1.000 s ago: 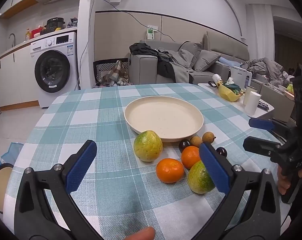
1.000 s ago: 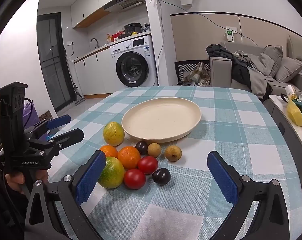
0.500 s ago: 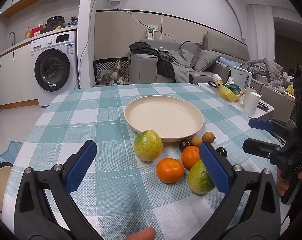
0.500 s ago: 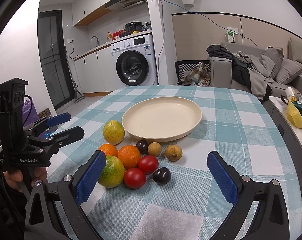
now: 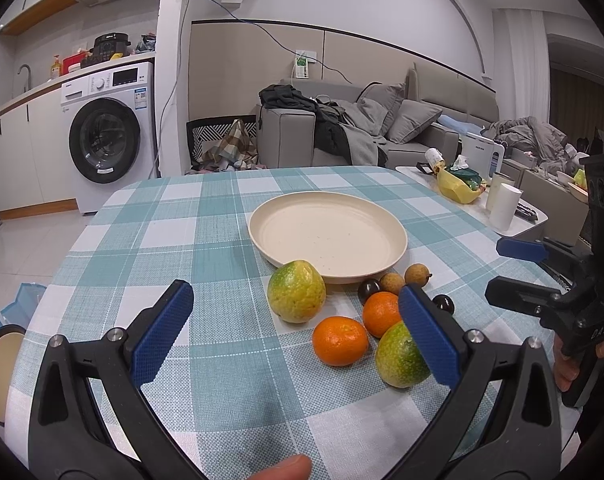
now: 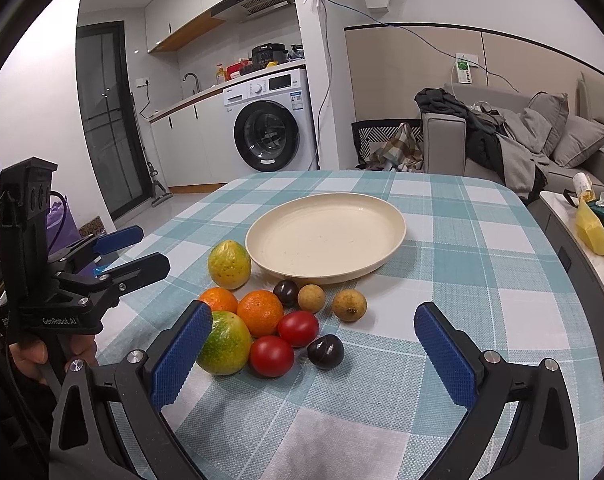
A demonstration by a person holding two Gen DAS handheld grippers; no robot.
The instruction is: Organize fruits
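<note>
Fruit sits in a loose cluster on the checked table [image 6: 481, 240], on the near side of the cream plate [image 6: 393, 216], which holds nothing. Far green-yellow fruit [image 6: 229, 264] is egg-shaped, long axis roughly upright w/ its pointed end up, just beside the plate rim. Near green fruit [image 6: 226, 342] is also oval, tilted, partly behind the right gripper's blue pad. Between them: two oranges [image 6: 260, 312], touching each other. Then two red tomatoes [image 6: 272, 355] touching, two dark plums [image 6: 325, 351], two tan longans [image 6: 349, 305], all round, no clear axis.

Right gripper [image 6: 313, 354] is held low over the near table edge, level, pointing at the plate, jaws wide apart, nothing between them but the tomatoes & a plum lying ahead. Left gripper [image 5: 298, 336] likewise low & level, jaws wide apart, aimed at the oranges; a fingertip [image 5: 282, 470] shows at bottom edge. Each gripper is off to the side in the other's view, hand-held.

Behind: washer [image 6: 272, 120], sofa [image 6: 541, 140] w/ clothes, side table [image 5: 481, 200] w/ a yellow bag.
</note>
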